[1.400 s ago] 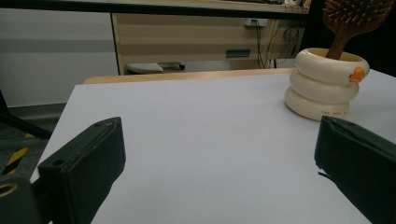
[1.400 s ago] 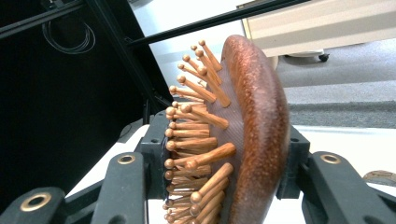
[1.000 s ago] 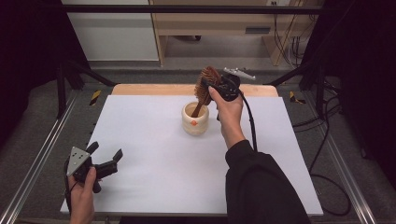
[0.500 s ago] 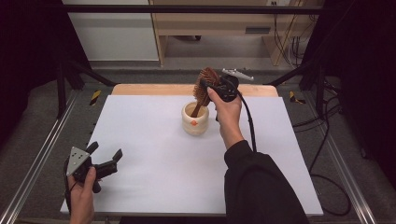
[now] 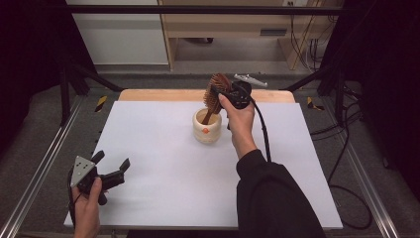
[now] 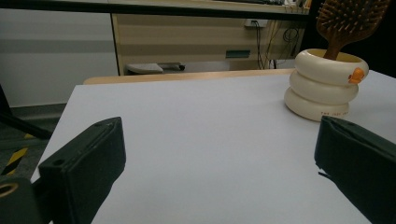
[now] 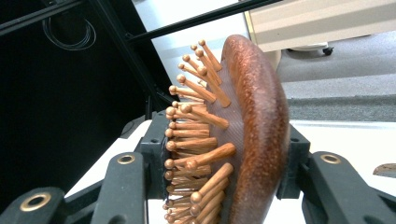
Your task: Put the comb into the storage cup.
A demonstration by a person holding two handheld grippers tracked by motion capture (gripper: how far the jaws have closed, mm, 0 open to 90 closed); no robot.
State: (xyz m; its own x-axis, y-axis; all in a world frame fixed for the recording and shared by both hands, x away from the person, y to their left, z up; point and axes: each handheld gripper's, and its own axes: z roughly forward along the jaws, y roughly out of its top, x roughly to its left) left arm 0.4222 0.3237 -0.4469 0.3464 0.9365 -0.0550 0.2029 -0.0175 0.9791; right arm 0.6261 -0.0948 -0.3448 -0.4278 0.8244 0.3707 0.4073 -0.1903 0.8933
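Observation:
A brown wooden hairbrush (image 5: 213,102) stands tilted with its handle down inside a cream ringed cup (image 5: 207,131) at the back middle of the white table (image 5: 163,168). My right gripper (image 5: 221,91) is shut on the brush head: in the right gripper view the hairbrush (image 7: 257,116) sits between the two black jaws of the right gripper (image 7: 224,161), bristles to one pad, back to the other. My left gripper (image 5: 112,159) is held low near the table's front left, open with nothing in it. From the left gripper (image 6: 222,137) the cup (image 6: 324,84) and hairbrush (image 6: 348,21) lie far ahead to the right.
A wooden strip (image 5: 163,94) edges the table's far side. Metal frame rails (image 5: 44,163) run along both sides. Cables (image 5: 341,148) trail on the floor at the right, and a pale cabinet (image 5: 119,34) stands behind.

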